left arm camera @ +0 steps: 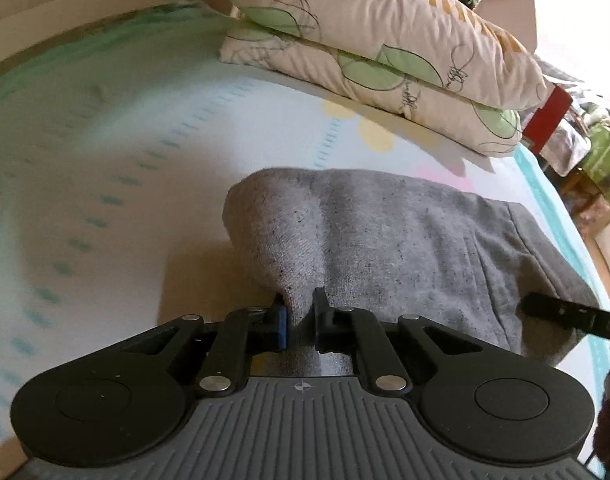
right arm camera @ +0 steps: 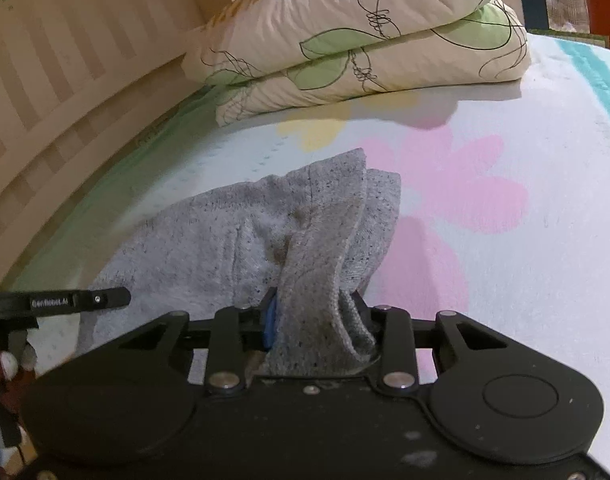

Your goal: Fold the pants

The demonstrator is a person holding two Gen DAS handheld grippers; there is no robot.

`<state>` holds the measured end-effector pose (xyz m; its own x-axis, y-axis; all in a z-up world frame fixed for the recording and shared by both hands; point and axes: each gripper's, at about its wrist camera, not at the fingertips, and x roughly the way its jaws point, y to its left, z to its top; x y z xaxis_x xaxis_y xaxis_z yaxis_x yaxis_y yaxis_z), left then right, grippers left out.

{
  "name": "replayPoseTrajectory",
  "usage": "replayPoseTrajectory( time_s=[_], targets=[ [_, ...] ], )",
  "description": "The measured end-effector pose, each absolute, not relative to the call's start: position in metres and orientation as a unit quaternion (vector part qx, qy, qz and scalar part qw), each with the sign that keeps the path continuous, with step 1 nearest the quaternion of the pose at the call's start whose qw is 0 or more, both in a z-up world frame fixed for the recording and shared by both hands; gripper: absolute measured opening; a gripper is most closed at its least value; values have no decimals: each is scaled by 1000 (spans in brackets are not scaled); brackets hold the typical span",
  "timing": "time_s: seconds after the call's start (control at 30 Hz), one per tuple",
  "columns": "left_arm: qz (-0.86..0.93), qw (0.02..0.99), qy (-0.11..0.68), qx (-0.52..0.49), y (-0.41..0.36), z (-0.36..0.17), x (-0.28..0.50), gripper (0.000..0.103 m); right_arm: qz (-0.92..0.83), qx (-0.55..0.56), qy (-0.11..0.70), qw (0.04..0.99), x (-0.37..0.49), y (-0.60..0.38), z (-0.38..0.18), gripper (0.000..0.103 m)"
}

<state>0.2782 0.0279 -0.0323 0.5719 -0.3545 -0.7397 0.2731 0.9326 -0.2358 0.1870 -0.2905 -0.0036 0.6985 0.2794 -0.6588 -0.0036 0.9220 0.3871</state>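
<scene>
Left gripper [left arm camera: 301,316] and right gripper [right arm camera: 317,316] each clamp a near edge of the grey sweatpants [left arm camera: 405,240] — raised off the bedsheet [right arm camera: 505,280] for folding toward the far quilt [right arm camera: 365,40].

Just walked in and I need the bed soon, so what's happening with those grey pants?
A person is folding the grey pants on the bed using two handheld grippers. The left gripper is pinched shut on a ridge of fabric at one edge, and the right gripper is clamped on a thicker bunch at the other. The folded quilt lies beyond them.
</scene>
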Motion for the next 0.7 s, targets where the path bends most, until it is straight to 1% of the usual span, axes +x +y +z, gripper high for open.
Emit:
replayPoseTrajectory(
  time_s=[0.17,0.27,0.37,0.43,0.5,0.6,0.63,0.7],
  targets=[
    [-158,885,437,-37,76,-11,261,11,125,194,390,892,175,-254,11,34],
    [-157,885,438,-33,104,-3,241,11,148,205,381,889,159,-229,17,34],
    [-168,881,441,-43,118,-5,220,11,157,222,374,887,134,-217,17,33],
    [-180,877,443,-35,114,-15,208,12,147,201,373,894,117,-215,14,33],
    [-181,874,450,-29,107,-32,200,14,126,165,376,903,102,-211,5,33],
    [-146,871,469,-18,99,-66,197,25,90,130,412,898,97,-213,-28,32],
    [-138,874,464,-33,101,-70,194,27,83,129,424,893,97,-216,-39,34],
    [-123,877,462,-49,106,-64,192,27,80,137,414,896,93,-223,-41,40]
  ],
)
